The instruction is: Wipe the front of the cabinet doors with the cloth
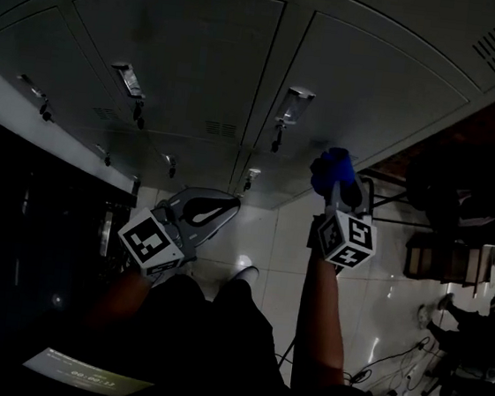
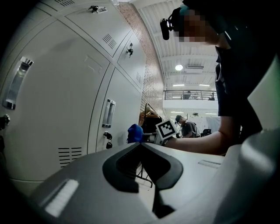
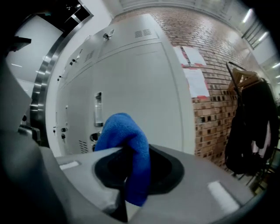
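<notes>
Grey metal cabinet doors (image 1: 174,60) fill the top of the head view, each with a vertical handle (image 1: 293,106) and a lock below it. My right gripper (image 1: 335,174) is raised close to the door on the right and is shut on a blue cloth (image 1: 334,169). In the right gripper view the cloth (image 3: 127,144) folds over the shut jaws, just short of the door (image 3: 140,92); contact cannot be told. My left gripper (image 1: 231,205) hangs lower, away from the doors, shut and empty. From the left gripper view the cloth (image 2: 135,133) shows beyond the jaw tips.
A brick wall (image 3: 210,92) with pinned papers (image 3: 194,70) adjoins the cabinets on the right. A rack of dark coats (image 3: 251,127) stands beside it. Cables (image 1: 389,355) lie on the tiled floor. A person (image 2: 187,127) stands far back in the hall.
</notes>
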Demonstrator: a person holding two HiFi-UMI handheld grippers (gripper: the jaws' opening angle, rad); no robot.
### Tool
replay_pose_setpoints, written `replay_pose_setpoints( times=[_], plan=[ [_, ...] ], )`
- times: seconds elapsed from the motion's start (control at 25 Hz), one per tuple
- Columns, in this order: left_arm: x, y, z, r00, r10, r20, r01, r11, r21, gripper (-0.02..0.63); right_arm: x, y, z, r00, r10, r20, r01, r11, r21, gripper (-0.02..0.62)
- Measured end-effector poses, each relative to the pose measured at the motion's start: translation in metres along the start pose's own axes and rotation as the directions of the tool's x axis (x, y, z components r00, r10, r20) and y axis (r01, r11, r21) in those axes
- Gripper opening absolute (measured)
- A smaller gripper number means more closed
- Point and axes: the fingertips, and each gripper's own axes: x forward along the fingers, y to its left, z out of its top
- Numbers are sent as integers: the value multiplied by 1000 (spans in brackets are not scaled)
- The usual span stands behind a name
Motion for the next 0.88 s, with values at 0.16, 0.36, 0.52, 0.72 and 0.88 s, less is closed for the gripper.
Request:
replay_pose_setpoints(
  times=[0.16, 0.36, 0.52, 0.72, 0.88],
  plan=[
    [-3, 3, 3, 1000, 9, 11, -9, 1000, -4, 2, 5, 85, -14, 988, 152, -23, -153, 988, -7, 69],
    [-15, 14, 1, 999, 36, 10, -36, 999, -4, 2, 22, 151, -37, 961, 264, -76, -267, 964, -21, 69],
    [-25, 20, 1, 999, 53, 10, -53, 999, -11, 1, 43, 149, -52, 969, 220, -109, -223, 975, -8, 69],
    [-33, 27, -2, 998, 64, 4, -64, 998, -17, 2, 61, 128, -60, 982, 142, -124, -142, 990, 12, 69],
    [-30, 29, -1, 998, 59, 1, -59, 998, -24, 0, 68, 101, -55, 992, 71, -108, -70, 997, 9, 69]
  ],
)
